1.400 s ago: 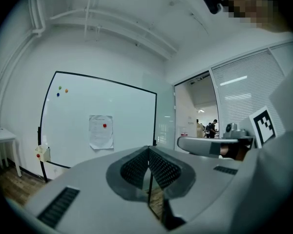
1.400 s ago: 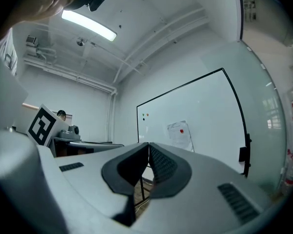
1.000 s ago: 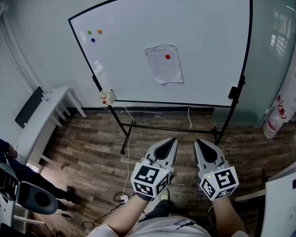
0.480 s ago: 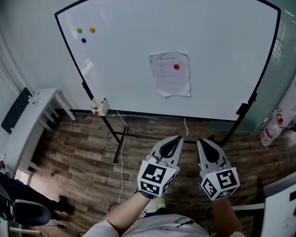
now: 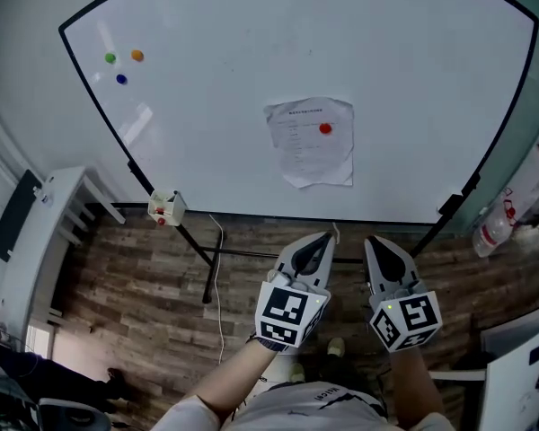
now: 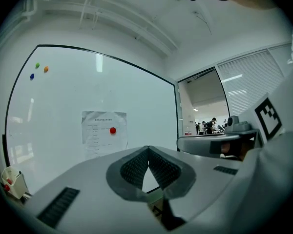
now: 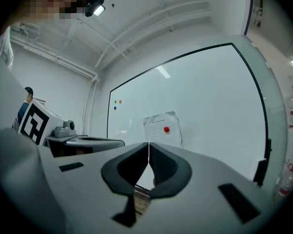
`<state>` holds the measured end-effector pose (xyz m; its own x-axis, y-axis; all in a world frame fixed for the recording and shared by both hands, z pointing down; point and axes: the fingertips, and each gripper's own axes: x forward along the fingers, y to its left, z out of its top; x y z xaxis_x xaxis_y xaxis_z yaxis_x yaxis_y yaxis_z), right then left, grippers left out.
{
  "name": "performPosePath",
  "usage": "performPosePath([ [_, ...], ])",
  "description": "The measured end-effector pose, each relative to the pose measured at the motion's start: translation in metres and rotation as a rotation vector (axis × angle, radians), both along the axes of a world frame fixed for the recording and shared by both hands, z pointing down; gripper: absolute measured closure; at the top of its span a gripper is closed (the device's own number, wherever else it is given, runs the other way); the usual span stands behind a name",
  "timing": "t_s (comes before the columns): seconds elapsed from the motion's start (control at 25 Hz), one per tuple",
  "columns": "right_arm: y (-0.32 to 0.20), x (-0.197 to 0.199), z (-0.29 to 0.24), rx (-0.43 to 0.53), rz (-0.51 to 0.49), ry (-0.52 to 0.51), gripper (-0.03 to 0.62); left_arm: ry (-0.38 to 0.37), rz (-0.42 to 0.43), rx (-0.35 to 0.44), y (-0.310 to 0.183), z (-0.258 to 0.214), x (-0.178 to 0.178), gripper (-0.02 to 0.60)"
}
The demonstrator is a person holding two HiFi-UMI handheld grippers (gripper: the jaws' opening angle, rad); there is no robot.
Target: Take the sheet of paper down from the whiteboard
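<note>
A printed sheet of paper [image 5: 311, 142] hangs on the whiteboard [image 5: 251, 79], pinned by a red round magnet [image 5: 324, 128]. The same sheet [image 6: 103, 133] shows ahead in the left gripper view, and the sheet [image 7: 162, 128] also in the right gripper view. My left gripper [image 5: 328, 238] and right gripper [image 5: 374, 241] are held side by side in front of me, below the board's bottom edge, both pointing at the board. Both are shut with nothing between the jaws. Neither touches the board or the paper.
Three small magnets, green [image 5: 110, 58], orange [image 5: 137, 56] and blue [image 5: 121, 78], sit at the board's upper left. A small tray [image 5: 164, 208] hangs at the board's lower left corner. The stand's legs [image 5: 208, 268] cross the wooden floor. A white bench [image 5: 38, 241] stands left.
The whiteboard and paper have grown larger in view as I moved closer with both grippers held out in front. The jaws stayed shut.
</note>
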<state>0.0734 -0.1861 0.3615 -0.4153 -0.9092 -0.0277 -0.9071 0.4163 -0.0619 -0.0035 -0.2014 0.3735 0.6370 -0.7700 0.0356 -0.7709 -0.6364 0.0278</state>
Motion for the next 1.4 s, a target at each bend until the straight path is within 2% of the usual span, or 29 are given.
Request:
performPosePath([
  [0.16, -0.05, 0.008, -0.002, 0.009, -0.014, -0.001, 0.58, -0.009, -0.035, 0.039, -0.045, -0.006, 0.006, 0.568],
  [0.56, -0.187, 0.025, 0.006, -0.014, -0.1, 0.051, 0.577, -0.058, -0.221, 0.101, -0.176, -0.021, 0.02, 0.564],
  [0.72, -0.225, 0.025, 0.013, -0.014, -0.165, 0.084, 0.552, -0.076, -0.306, 0.098, -0.214, -0.016, 0.023, 0.485],
  [0.84, -0.245, 0.025, 0.018, -0.008, -0.189, 0.119, 0.539, -0.101, -0.36, 0.11, -0.236, -0.015, 0.023, 0.456],
  [1.08, -0.263, 0.021, 0.023, -0.01, -0.213, 0.16, 0.526, -0.161, -0.419, 0.142, -0.261, -0.02, 0.022, 0.449],
  [1.4, -0.275, 0.017, 0.026, -0.01, -0.174, 0.193, 0.523, -0.189, -0.436, 0.153, -0.275, -0.022, 0.023, 0.449],
])
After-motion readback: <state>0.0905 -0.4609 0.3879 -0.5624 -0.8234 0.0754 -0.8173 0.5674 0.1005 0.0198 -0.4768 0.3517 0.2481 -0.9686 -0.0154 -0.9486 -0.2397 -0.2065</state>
